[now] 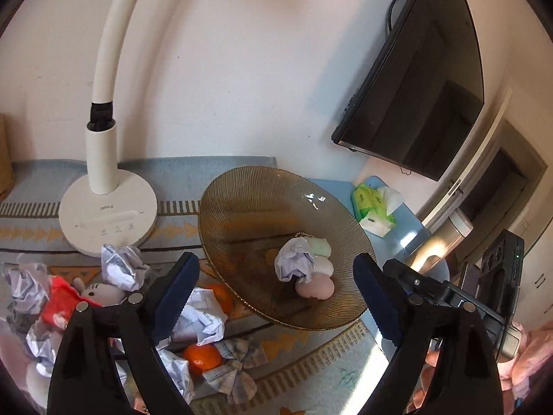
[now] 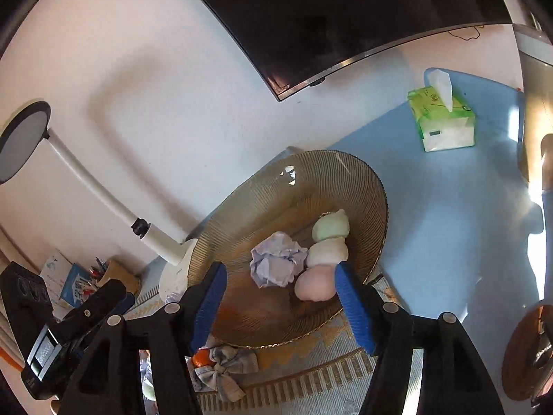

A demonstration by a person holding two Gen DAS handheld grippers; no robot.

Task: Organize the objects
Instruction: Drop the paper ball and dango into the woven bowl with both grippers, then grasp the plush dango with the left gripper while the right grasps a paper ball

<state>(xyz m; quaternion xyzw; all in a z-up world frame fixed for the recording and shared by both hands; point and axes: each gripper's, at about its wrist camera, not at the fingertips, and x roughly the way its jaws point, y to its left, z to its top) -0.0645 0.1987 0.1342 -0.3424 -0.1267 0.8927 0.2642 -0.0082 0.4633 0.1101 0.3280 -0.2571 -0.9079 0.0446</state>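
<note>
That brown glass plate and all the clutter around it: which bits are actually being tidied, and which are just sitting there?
Part of the job:
brown glass plate
crumpled paper ball in it
three pastel plush balls in it
paper wads on the mat
oranges
checked fabric bow
Hello Kitty plush

Just lying about:
white desk lamp
tissue pack
wall TV

The white lamp base (image 1: 108, 219) carries the grey brand word "OPPLE" near its upper left, above a row of small touch-control icons too small to make out. The green tissue pack (image 1: 373, 207) has printing and a small dark label on its white side, none of it legible in either view. The papers beside the pen cup (image 2: 117, 273) show print that is too blurred to read.
</note>
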